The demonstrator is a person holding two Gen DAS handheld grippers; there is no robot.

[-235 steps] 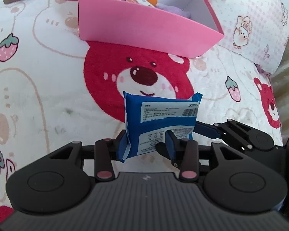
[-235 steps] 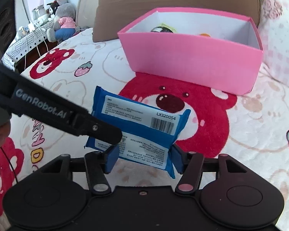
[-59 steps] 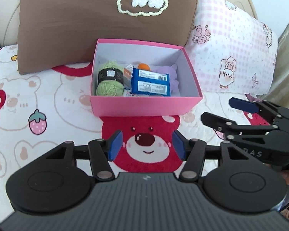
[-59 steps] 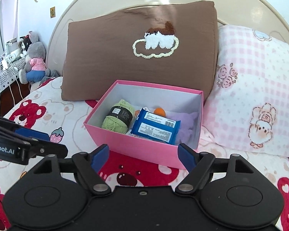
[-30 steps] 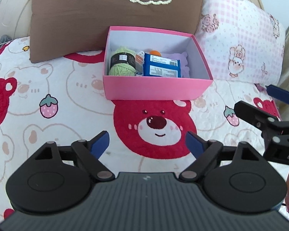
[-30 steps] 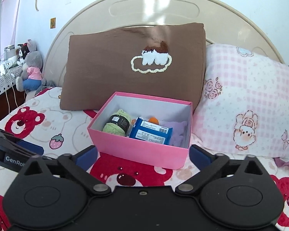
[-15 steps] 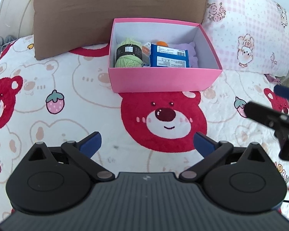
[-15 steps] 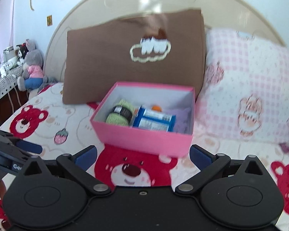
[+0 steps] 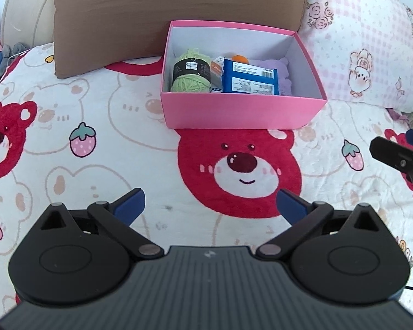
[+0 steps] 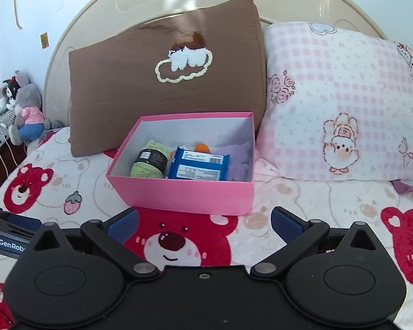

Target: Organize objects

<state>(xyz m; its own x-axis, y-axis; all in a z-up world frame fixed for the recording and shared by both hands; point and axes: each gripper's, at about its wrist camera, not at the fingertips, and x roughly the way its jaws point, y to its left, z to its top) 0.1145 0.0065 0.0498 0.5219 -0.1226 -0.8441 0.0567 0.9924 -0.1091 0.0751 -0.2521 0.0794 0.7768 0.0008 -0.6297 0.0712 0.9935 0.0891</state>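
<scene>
On the bear-print bedspread (image 9: 140, 148) sits one pink box (image 9: 242, 112), and I count inside it one ball of green yarn (image 9: 190, 78) at the left, one blue packet (image 9: 250, 81) lying flat in the middle, one small orange thing (image 9: 240, 58) behind the packet, one purple soft thing (image 9: 282, 73) at the right, and a small orange-and-white wrapper (image 9: 217, 68) wedged between yarn and packet (I cannot read what it is). My left gripper (image 9: 209, 205) has just been opening and now stands spread wide, nothing between its blue pads (image 9: 130, 206), hanging over the big red bear face on the near side of the box. My right gripper (image 10: 203, 224) is also spread wide and empty, near the box's front wall without touching it. Two pillows lean at the far side: one brown pillow (image 10: 162, 90) right behind the box, one pink checked pillow (image 10: 341, 110) to its right. Plush toys (image 10: 24, 107) sit at the far left, beyond the bed's edge. Between either gripper and the box lies only bedspread.
</scene>
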